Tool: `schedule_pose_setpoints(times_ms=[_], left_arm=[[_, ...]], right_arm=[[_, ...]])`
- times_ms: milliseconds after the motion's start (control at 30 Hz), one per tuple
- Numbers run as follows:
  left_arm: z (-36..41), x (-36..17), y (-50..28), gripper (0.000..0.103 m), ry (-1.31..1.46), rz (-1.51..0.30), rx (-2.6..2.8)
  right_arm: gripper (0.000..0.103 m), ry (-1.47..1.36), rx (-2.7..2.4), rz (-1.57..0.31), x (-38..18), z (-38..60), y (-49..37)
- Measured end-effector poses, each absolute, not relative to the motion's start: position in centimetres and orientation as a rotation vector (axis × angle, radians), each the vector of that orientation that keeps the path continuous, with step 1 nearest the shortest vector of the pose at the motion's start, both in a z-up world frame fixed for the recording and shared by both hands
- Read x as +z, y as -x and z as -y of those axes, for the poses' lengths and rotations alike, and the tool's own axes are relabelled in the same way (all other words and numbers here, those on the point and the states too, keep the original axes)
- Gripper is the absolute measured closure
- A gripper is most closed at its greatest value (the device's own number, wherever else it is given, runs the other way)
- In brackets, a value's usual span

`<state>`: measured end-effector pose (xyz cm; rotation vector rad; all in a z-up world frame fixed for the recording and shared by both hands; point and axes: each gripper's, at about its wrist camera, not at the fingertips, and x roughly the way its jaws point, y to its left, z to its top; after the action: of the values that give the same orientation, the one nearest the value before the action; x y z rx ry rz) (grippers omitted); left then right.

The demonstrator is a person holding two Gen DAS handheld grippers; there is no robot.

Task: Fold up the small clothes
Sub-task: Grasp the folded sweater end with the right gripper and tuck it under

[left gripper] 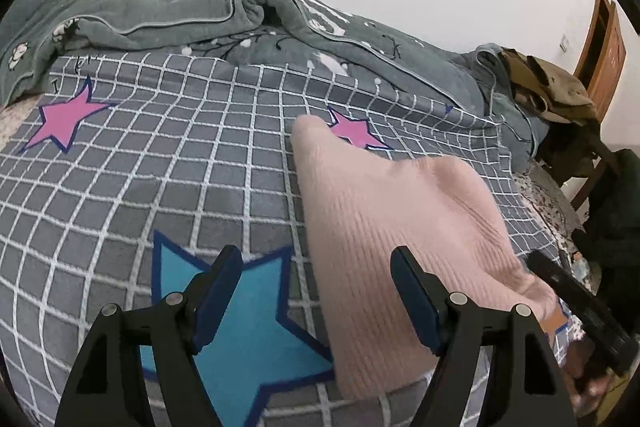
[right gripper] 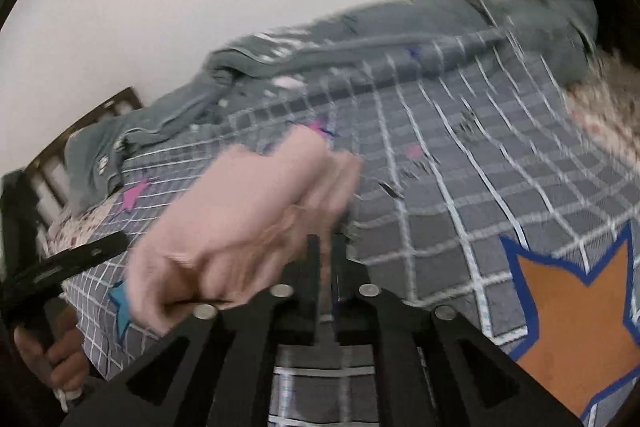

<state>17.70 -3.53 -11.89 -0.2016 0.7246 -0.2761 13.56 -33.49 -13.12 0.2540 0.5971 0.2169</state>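
Observation:
A small pink knit garment (left gripper: 384, 211) lies on the grey checked bedsheet (left gripper: 160, 163), partly raised at its right edge. My left gripper (left gripper: 316, 287) is open and empty, hovering just above the garment's near left edge and a blue star print. My right gripper (right gripper: 328, 247) is shut on the pink garment (right gripper: 248, 203) and lifts its edge off the sheet; this view is motion-blurred. The right gripper also shows in the left wrist view (left gripper: 576, 291) at the garment's right edge.
A rumpled grey-green blanket (left gripper: 224, 19) lies along the far side of the bed. A pile of olive and denim clothes (left gripper: 548, 87) sits at the far right corner. A wooden door (left gripper: 600, 43) and a dark headboard (right gripper: 80, 139) stand beyond the bed.

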Motion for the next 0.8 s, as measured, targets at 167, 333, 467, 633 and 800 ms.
schedule_pose_setpoints(times_ms=[167,333,467,633,800], left_arm=[[2.4,-11.0,-19.6,0.028,0.175,-0.670,-0.249],[0.4,-11.3,-20.2,0.028,0.250,-0.647,-0.248],[-0.5,-12.2,-20.7,0.028,0.274,-0.675,-0.243],[-0.9,-12.2,-20.5,0.028,0.322,-0.665,-0.296],[-0.3,-12.3,-20.4,0.028,0.312,-0.671,-0.322]], right_arm=[[0.060,-0.198,0.293,-0.576,-10.6,30.3,-12.3],[0.074,-0.128,0.283,-0.694,-12.0,27.1,-13.3],[0.093,-0.085,0.275,-0.649,-12.2,27.0,-13.0],[0.099,-0.275,0.218,-0.596,-11.7,33.1,-12.4],[0.096,-0.220,0.219,-0.712,-14.0,31.9,-13.4]])
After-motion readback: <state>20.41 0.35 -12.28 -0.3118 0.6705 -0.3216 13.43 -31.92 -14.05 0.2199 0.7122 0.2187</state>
